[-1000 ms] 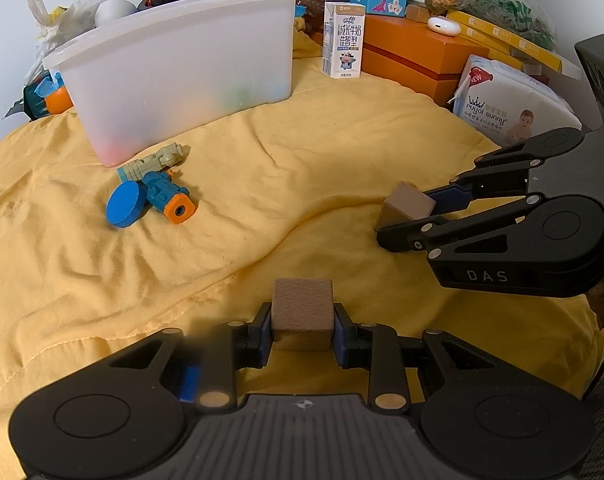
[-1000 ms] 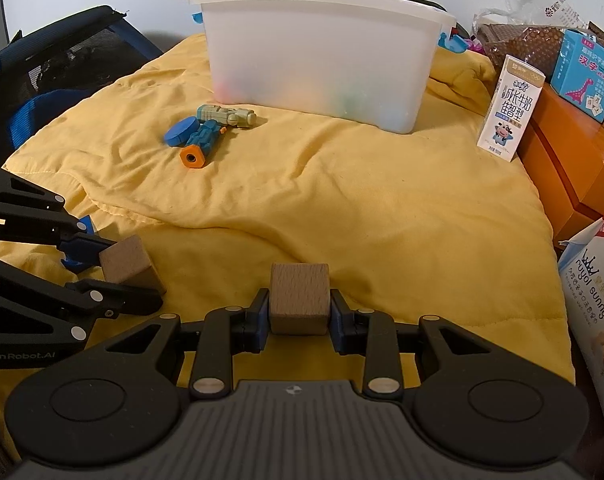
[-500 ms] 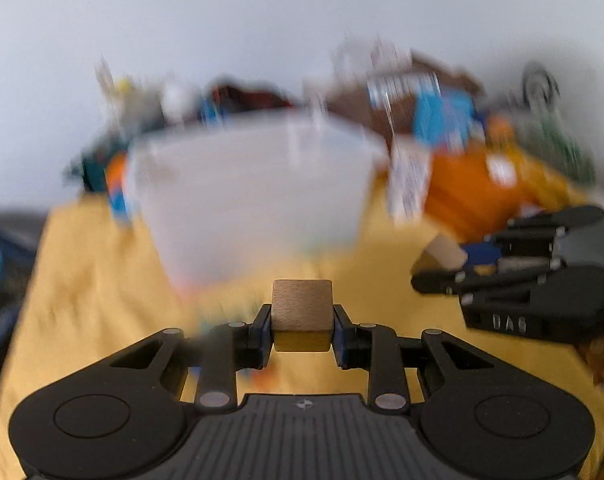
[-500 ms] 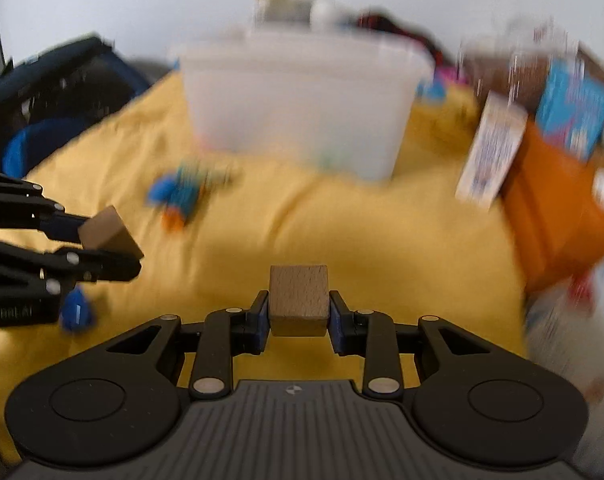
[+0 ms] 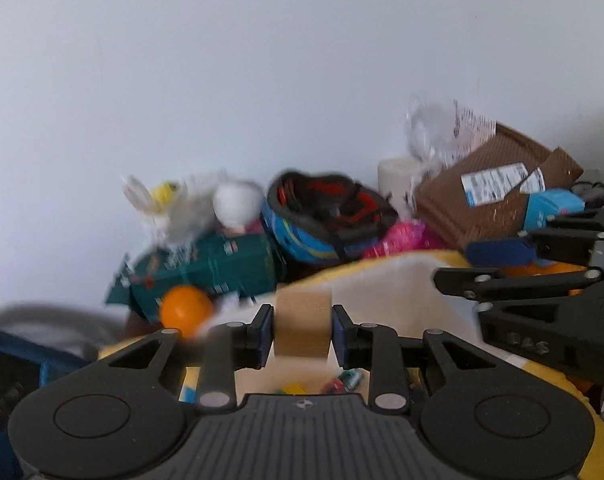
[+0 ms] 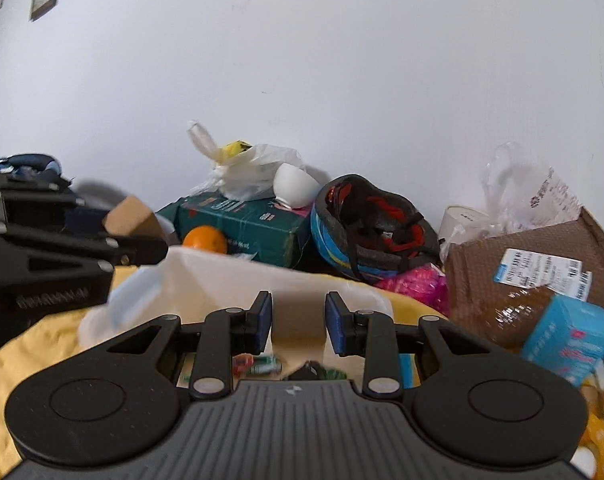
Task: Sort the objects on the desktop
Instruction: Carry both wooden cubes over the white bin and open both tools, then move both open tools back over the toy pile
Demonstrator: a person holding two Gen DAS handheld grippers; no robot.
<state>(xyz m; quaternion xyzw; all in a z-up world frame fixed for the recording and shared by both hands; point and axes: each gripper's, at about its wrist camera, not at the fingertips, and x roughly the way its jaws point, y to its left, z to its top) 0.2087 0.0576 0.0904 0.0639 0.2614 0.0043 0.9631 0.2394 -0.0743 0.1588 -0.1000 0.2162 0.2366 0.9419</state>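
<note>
My left gripper (image 5: 302, 332) is shut on a wooden cube (image 5: 302, 326) and holds it over the open white plastic bin (image 5: 385, 292). The cube also shows in the right wrist view (image 6: 128, 216), between the left gripper's fingers at the left. My right gripper (image 6: 298, 326) is open and empty above the bin (image 6: 206, 276); it shows at the right of the left wrist view (image 5: 497, 268) with nothing between its fingers. Small coloured items (image 6: 258, 364) lie on the bin's floor.
Behind the bin lie a green box (image 6: 242, 224), an orange (image 6: 204, 240), a white plastic bag (image 6: 246, 172), a bike helmet (image 6: 373, 228) and a brown parcel (image 6: 541, 256). A blue carton (image 6: 569, 340) is at the right. Yellow cloth (image 6: 26, 360) covers the surface.
Both grippers rose from the yellow cloth and moved forward over the bin. My right gripper opened and its wooden cube is gone from it. My left gripper still holds its cube.
</note>
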